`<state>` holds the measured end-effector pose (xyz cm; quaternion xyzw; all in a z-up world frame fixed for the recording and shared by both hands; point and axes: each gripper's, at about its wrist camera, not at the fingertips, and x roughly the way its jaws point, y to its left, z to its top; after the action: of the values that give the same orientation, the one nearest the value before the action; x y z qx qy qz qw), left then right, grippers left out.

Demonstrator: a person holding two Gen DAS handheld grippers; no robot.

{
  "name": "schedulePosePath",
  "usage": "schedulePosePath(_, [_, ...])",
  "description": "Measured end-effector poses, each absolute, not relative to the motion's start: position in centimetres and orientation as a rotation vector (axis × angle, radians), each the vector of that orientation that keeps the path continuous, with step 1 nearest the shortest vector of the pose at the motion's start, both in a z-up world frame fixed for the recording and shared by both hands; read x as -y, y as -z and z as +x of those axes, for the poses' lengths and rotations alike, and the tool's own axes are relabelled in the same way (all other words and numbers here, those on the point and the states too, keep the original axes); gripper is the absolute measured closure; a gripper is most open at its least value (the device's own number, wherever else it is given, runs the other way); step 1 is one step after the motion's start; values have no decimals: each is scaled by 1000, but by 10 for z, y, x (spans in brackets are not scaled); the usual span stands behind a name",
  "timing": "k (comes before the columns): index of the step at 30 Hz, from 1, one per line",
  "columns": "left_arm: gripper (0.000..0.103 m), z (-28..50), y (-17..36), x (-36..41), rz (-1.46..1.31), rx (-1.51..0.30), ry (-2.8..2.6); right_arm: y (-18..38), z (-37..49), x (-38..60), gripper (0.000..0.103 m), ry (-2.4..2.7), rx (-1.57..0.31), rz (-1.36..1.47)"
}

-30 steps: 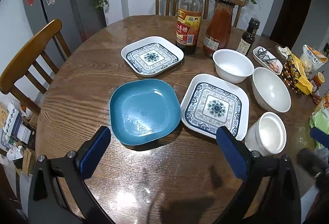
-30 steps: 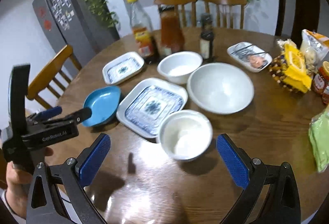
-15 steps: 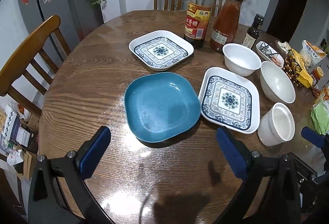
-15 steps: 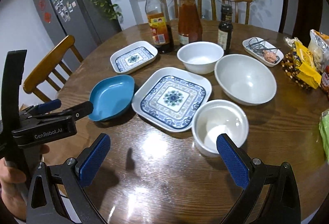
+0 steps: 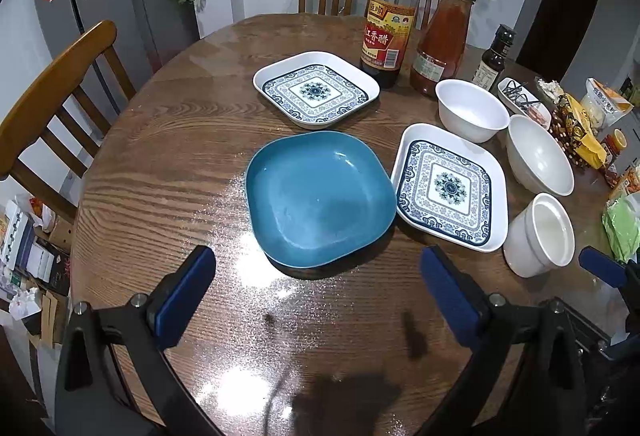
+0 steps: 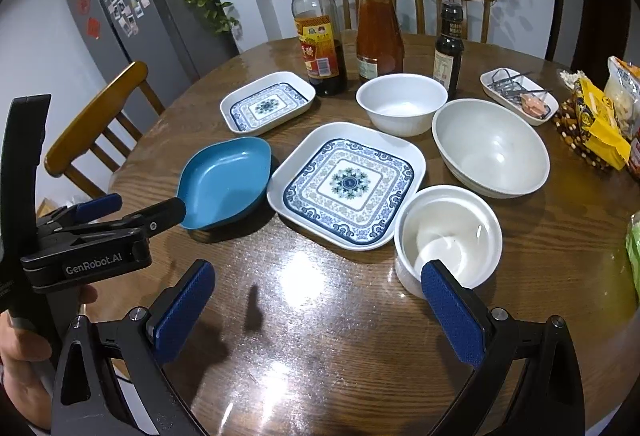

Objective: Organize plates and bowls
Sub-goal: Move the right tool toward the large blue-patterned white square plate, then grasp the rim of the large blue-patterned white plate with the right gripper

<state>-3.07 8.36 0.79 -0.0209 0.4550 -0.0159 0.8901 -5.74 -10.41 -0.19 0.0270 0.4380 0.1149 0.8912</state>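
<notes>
Both tools spread wide, holding nothing. Left gripper (image 5: 316, 292) hovers low over the round wooden table (image 5: 168, 140), lined up on the near rim of the square teal-blue dish (image 5: 320, 196), likely the first pick. Right gripper (image 6: 316, 310) sits over bare tabletop, its right pad just in front of the small white straight-sided cup-bowl (image 6: 448, 236).

Crockery lies loose in a single layer, nothing stacked yet, so the task looks barely begun. The large blue-and-white patterned square plate (image 6: 348, 188) sits between teal dish and cup-bowl, touching or nearly touching both; tight gaps may hamper a rim grab. Beyond it, the wide white bowl (image 6: 492, 152) and the smaller white bowl (image 6: 402, 102). Second patterned square plate (image 5: 316, 92) lies farther back left.

Behind: clear vinegar bottle with yellow cap (image 5: 390, 12), red sauce jar (image 5: 442, 40), dark small bottle (image 6: 450, 48), standing close to the far dishes, tip risk when reaching. Snack packets (image 6: 596, 116) crowd the right edge.
</notes>
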Motion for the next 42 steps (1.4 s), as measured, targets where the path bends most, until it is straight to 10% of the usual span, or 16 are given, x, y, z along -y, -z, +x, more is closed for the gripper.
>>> schedulePosePath(42, [31, 96, 31, 6, 134, -1041, 446, 70, 0, 148, 4, -132, -1010, 260])
